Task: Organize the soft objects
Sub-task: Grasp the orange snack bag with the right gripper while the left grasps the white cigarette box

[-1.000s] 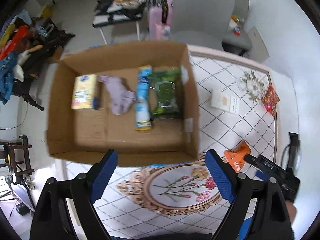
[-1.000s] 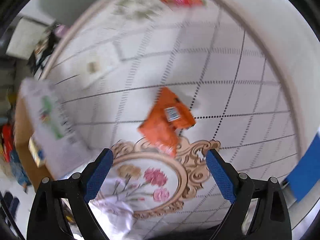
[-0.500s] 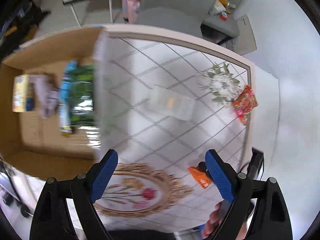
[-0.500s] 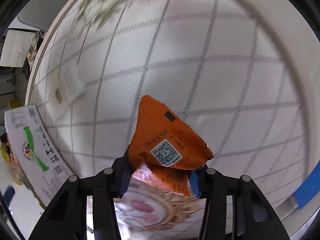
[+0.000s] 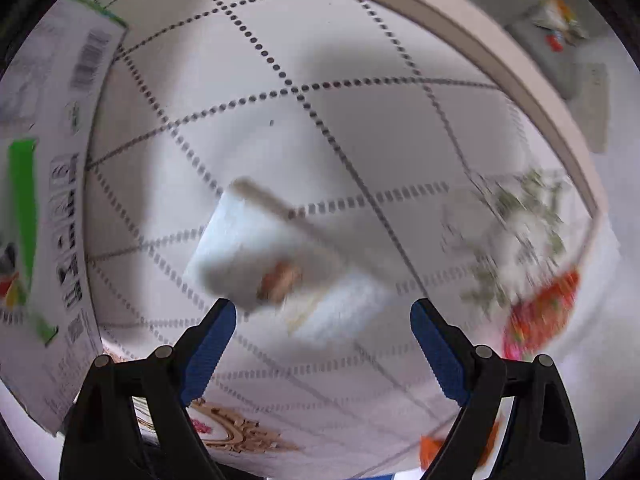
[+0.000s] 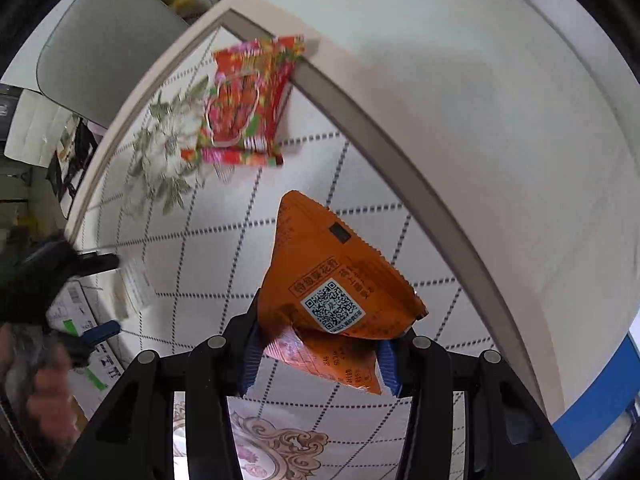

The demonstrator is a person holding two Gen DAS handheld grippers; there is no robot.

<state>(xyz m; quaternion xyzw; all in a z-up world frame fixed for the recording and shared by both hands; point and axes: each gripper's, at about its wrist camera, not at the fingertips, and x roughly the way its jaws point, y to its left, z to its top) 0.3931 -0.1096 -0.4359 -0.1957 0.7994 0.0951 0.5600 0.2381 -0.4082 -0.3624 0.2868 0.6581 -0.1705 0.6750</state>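
Observation:
My right gripper [image 6: 318, 354] is shut on an orange snack packet [image 6: 332, 280] and holds it above the patterned tablecloth [image 6: 224, 240]. My left gripper [image 5: 322, 344] is open and empty, just above a white tissue pack [image 5: 276, 264] that lies blurred on the cloth; that gripper also shows in the right wrist view [image 6: 86, 296] over the same pack [image 6: 134, 288]. A red floral packet [image 6: 248, 100] lies at the table's far corner and shows blurred in the left wrist view [image 5: 540, 312].
The white printed side of the cardboard box [image 5: 40, 200] stands at the left. A grey chair [image 6: 104, 40] stands beyond the table's far edge. The table edge [image 6: 400, 168] runs along the right, with a blue object [image 6: 600, 392] past it.
My right gripper has closed on the orange packet and lifted it. My left gripper has swung right from the box and come down close over the white tissue pack.

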